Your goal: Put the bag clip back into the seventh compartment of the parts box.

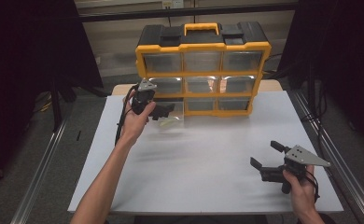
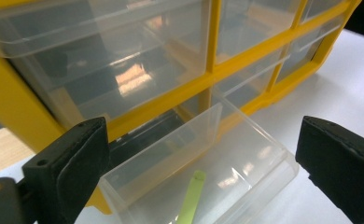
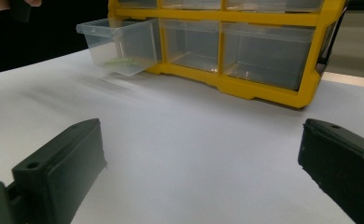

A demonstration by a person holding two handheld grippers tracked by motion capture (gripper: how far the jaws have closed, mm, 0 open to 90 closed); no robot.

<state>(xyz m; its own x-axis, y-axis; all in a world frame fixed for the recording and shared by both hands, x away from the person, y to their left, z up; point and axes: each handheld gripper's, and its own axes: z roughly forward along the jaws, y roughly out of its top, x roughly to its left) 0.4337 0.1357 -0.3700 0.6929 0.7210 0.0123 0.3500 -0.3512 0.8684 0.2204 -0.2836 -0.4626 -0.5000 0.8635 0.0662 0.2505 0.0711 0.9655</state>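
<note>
The left gripper (image 1: 164,111) jaws stand released above the pulled-out drawer (image 2: 227,158), which holds a green strip (image 2: 192,198); the right gripper (image 1: 264,156) jaws are released too.

White table top (image 1: 203,163) mid-room, wooden edge (image 1: 269,85) showing at far side. Grey floor (image 1: 35,154) l. & r. of it, metal rails (image 1: 40,177) running near-to-far on both sides. Black curtains (image 1: 26,46) far left and far right. Dark bar (image 1: 185,13) crosses the far wall, pale panels behind. Cables on floor at far right (image 1: 316,114). Dim light, glare on table.
</note>
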